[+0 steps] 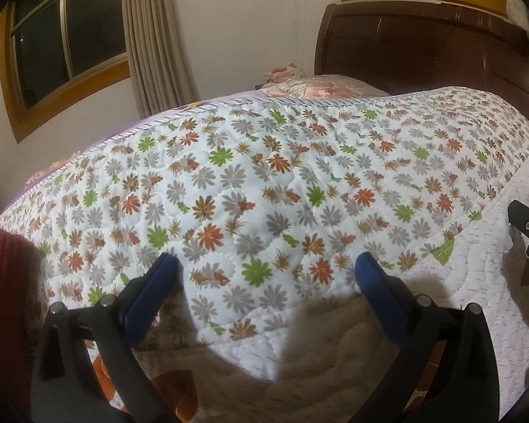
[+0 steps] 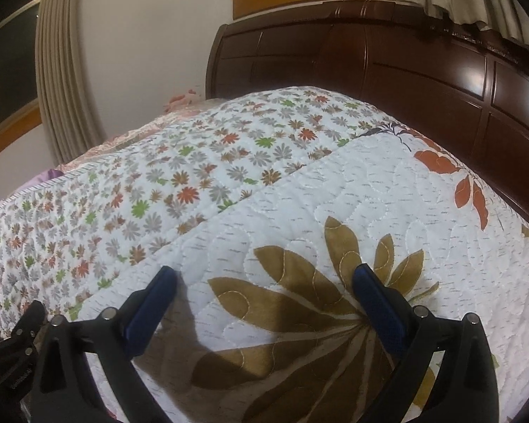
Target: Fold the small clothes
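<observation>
Hovering over quilt (image 1: 264,176): left gripper (image 1: 266,275) and right gripper (image 2: 264,278) both wide open, empty; risk pinching quilt instead of red garment (image 1: 3,282).

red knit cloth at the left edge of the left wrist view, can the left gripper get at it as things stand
Probably yes. The red knit cloth lies just left of the left gripper, whose jaws stand open and empty over the quilt. Nothing shows between them, though most of the cloth is out of frame.
</observation>
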Tool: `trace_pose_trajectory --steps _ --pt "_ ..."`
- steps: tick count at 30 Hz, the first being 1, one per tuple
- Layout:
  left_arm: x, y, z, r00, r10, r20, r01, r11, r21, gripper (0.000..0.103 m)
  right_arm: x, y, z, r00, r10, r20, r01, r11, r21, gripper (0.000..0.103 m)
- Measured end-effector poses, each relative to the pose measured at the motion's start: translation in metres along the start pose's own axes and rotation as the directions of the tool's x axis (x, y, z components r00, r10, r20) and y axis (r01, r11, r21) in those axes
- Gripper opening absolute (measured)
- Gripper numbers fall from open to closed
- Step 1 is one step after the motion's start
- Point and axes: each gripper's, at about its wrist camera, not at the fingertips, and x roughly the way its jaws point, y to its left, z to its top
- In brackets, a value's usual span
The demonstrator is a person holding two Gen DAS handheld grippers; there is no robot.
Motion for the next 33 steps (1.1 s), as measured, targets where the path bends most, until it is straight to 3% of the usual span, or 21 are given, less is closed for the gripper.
trace_pose_trajectory --steps 33 --pt "-0.0014 0.0035 -0.0015 1.000 0.005 0.000 -0.005 1.000 0.000 0.101 0.0016 0.0044 0.0033 1.000 0.004 -0.002 -0.004 1.000 -0.002 0.100"
